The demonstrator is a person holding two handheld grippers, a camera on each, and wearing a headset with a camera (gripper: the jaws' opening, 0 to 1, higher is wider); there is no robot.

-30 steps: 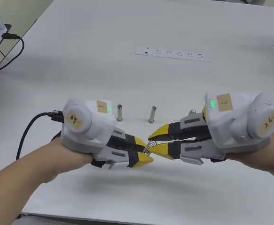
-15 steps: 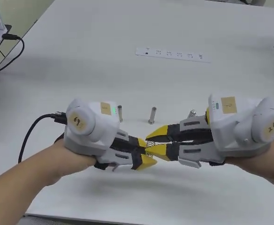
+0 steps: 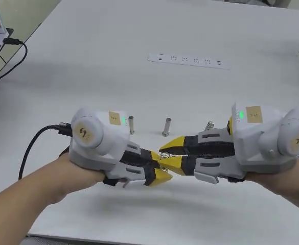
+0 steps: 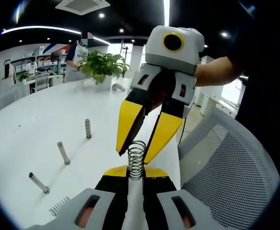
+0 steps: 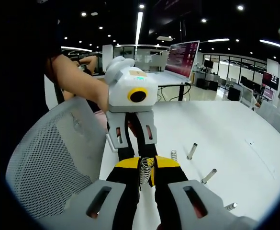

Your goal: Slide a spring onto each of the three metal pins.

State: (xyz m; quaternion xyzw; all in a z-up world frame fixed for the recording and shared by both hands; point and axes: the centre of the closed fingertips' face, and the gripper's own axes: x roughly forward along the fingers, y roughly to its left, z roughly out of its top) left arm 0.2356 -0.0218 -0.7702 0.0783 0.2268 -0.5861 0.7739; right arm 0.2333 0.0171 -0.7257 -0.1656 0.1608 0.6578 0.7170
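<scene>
My left gripper [image 3: 158, 164] is shut on the lower end of a small steel spring [image 4: 136, 160], which stands up out of its yellow tips [image 4: 136, 172]. Tip to tip with it, my right gripper [image 3: 164, 154] is open, one yellow finger [image 4: 130, 125] on each side of the spring's free end [image 5: 146, 171]. On the white table behind stand two bare metal pins [image 3: 131, 124] [image 3: 166, 125]. A third pin [image 3: 209, 124], wearing a spring, is partly hidden behind the right gripper. Another loose spring [image 5: 173, 155] lies by the pins.
A white power strip [image 3: 189, 58] lies further back on the table [image 3: 113, 76]. A black cable [image 3: 16, 56] runs off the far left edge. A mesh chair back [image 4: 226, 172] is close below the grippers.
Both grippers have sunk slightly and the right one has drifted a little right. They still meet at the spring, with the jaws as before.
</scene>
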